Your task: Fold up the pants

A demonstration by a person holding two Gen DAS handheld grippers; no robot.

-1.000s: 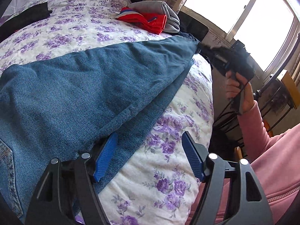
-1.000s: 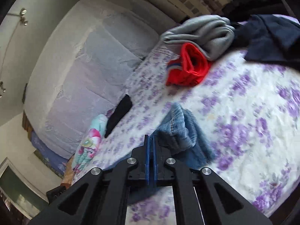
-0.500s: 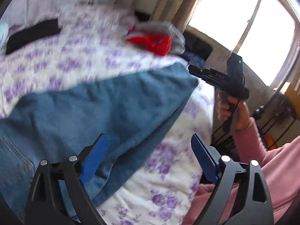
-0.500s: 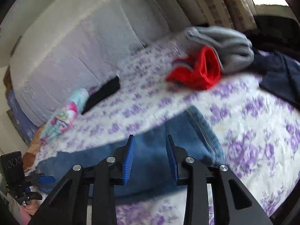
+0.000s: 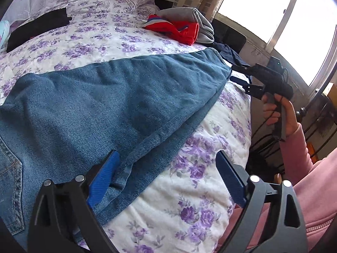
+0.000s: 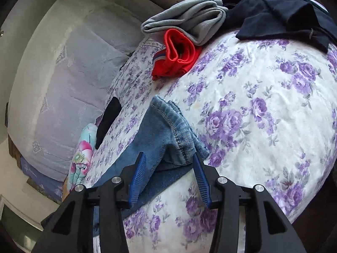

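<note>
Blue jeans (image 5: 109,105) lie flat across the flowered bedspread (image 5: 189,200), legs stacked, a back pocket at the lower left. My left gripper (image 5: 166,156) hovers over their near edge with its jaws opening wide. Its left pad (image 5: 105,175) is above the denim, the right one above the bedspread, and nothing is pinched. In the right wrist view the leg hems (image 6: 172,130) rest on the bed between the opening jaws of my right gripper (image 6: 168,155), whose pads do not press on them. The right gripper (image 5: 242,78) also shows at the hem end, held by a hand.
A red garment (image 5: 179,29) and a folded grey one (image 5: 195,19) lie at the far side. A dark navy garment (image 6: 284,16) sits at the bed's corner, and a black cloth (image 5: 35,27) and a colourful pillow (image 6: 82,158) near the headboard. The bed edge drops off beside a pink sleeve (image 5: 305,168).
My right gripper was shut on the hems and has opened, leaving them on the bed. My left gripper has opened wider and let the jeans' edge go.
</note>
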